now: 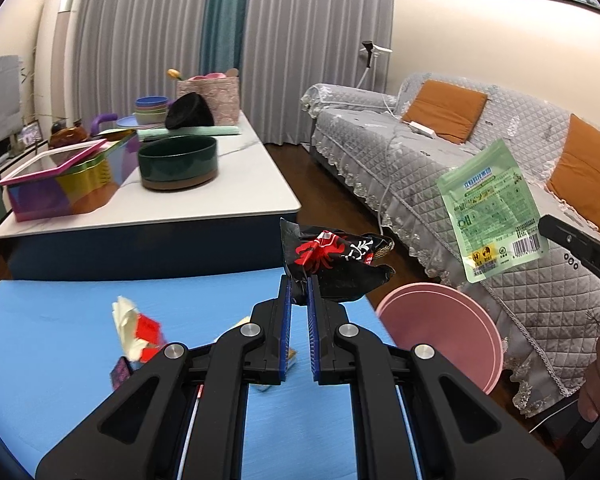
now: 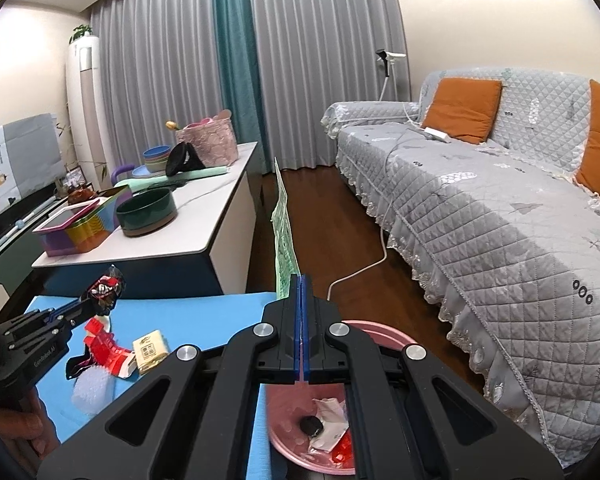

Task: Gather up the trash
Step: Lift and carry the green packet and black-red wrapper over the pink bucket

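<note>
Only the right wrist view shows the inside of the pink bin (image 2: 288, 420): paper scraps and a dark lump. The left gripper (image 1: 299, 280) is clamped on a black wrapper (image 1: 340, 264) above the blue mat's (image 1: 60, 340) far right corner. The right gripper (image 2: 301, 280) is clamped on a green pouch (image 2: 284, 240) over bare floor (image 2: 332, 216) beside the sofa (image 2: 480, 220). Loose litter (image 2: 112, 352) remains on the mat.

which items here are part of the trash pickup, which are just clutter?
Job:
black wrapper in left gripper
green pouch in right gripper
pink bin
red carton, beige packet on blue mat

Lying about:
green bowl
colourful tin
sofa
</note>
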The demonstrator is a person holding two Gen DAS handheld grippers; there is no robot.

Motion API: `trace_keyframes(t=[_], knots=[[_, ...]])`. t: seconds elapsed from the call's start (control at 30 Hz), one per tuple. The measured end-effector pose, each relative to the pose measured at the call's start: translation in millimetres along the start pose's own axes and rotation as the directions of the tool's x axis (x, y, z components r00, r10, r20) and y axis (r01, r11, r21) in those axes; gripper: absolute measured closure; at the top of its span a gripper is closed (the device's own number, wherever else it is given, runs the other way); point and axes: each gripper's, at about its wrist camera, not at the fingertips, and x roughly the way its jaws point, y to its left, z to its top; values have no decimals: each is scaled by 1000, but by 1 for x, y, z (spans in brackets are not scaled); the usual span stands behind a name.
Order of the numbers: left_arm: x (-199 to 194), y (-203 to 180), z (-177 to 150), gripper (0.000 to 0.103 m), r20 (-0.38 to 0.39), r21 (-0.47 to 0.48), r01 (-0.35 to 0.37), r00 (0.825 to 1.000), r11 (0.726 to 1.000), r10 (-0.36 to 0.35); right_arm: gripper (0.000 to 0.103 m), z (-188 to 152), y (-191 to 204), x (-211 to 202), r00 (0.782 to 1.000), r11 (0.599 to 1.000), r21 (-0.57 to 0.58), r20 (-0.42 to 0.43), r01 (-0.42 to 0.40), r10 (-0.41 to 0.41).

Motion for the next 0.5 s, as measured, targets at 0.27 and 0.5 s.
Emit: trace_keyframes(t=[0.27,0.5], knots=[[11,-26,1,95,-9,26,33,999,999,-32,103,9,-18,1,999,999,10,8,31,-31],[24,-46,1,95,-24,45,58,998,997,-56,103,13,-33,4,999,998,26,2,53,-53]])
